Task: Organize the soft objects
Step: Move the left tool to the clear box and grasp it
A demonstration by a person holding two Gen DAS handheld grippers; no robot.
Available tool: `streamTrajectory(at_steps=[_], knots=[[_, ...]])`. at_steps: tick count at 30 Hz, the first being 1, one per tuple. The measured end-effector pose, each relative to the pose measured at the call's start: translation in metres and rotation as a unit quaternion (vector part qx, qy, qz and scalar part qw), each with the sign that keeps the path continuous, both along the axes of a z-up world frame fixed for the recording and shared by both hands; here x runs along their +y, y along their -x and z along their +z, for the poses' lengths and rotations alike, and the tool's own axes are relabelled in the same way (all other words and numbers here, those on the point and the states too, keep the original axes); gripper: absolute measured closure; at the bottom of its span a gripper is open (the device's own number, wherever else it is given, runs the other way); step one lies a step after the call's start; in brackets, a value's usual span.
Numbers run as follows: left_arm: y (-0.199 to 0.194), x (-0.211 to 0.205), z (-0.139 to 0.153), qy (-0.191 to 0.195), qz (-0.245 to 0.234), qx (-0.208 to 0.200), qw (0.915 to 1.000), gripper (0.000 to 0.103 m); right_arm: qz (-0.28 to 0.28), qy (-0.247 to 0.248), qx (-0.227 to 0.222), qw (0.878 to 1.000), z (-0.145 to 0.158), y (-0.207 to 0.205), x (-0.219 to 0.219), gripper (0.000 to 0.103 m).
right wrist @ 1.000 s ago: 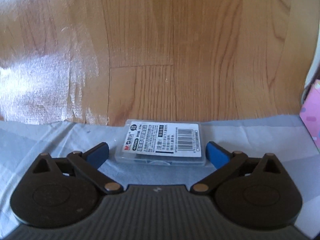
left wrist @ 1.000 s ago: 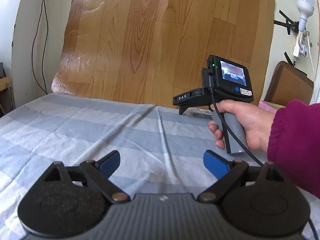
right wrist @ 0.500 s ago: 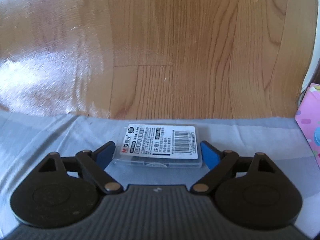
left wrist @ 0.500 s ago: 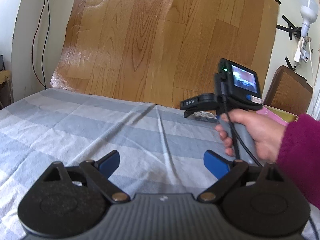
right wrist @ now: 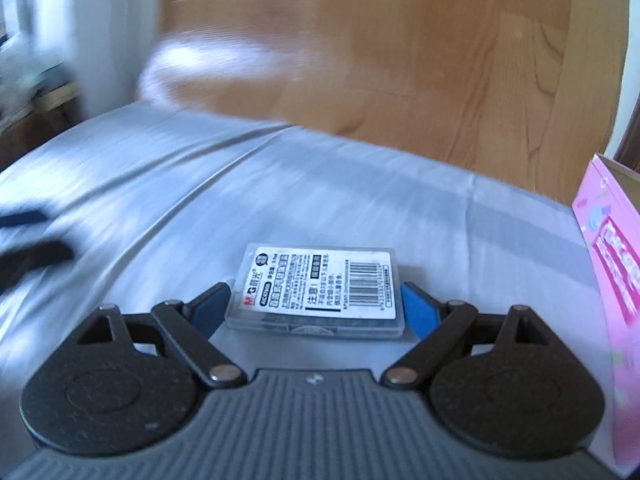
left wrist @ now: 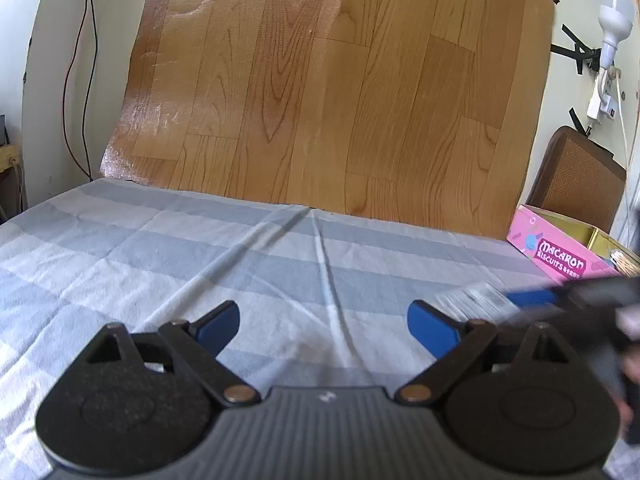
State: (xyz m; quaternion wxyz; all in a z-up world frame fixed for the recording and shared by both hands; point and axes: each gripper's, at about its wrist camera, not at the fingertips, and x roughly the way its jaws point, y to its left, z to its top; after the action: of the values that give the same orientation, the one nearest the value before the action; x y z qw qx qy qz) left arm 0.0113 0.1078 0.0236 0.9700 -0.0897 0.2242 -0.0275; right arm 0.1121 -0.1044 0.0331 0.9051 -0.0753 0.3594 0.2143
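A flat clear plastic case (right wrist: 316,292) with a white barcode label sits between the blue pads of my right gripper (right wrist: 316,300), which is shut on its two short ends just above the checked cloth (right wrist: 280,200). In the left wrist view the same case (left wrist: 468,300) shows as a blur at the lower right, held by the right gripper (left wrist: 484,303). My left gripper (left wrist: 322,316) stands open low over the cloth with nothing between its fingers. The left gripper shows as a dark blur (right wrist: 28,240) at the left edge of the right wrist view.
A pink Macaron biscuit box (left wrist: 560,258) stands open at the cloth's right edge, close to the right of the held case (right wrist: 612,264). A wood-pattern sheet (left wrist: 340,100) rises behind the table. A brown chair back (left wrist: 576,176) and a wall lamp (left wrist: 614,20) are far right.
The right gripper closed on the clear case and carried it away from the wood sheet toward the front right, rolling as it went. The left gripper stayed put.
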Motion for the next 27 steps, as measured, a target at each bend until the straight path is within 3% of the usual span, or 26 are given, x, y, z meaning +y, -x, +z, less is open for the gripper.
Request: streamTrajectory(at_steps=[12,20,27], knots=[[-0.001,-0.003,-0.001,-0.012,-0.004,0.005,0.9999,0.009,0.132,0.022,-0.047,0.990,0.010,0.160,-0.043,0.011],[-0.005,-0.006,-0.003,-0.018,0.001,0.050,0.9986,0.009,0.080,0.016,-0.081,0.993,0.002,0.200,-0.075,0.007],[0.031,-0.023,0.006,0.059,-0.045,0.063,0.9953,0.009,0.058,0.029,-0.106,0.992,0.001,0.219,-0.087,0.007]])
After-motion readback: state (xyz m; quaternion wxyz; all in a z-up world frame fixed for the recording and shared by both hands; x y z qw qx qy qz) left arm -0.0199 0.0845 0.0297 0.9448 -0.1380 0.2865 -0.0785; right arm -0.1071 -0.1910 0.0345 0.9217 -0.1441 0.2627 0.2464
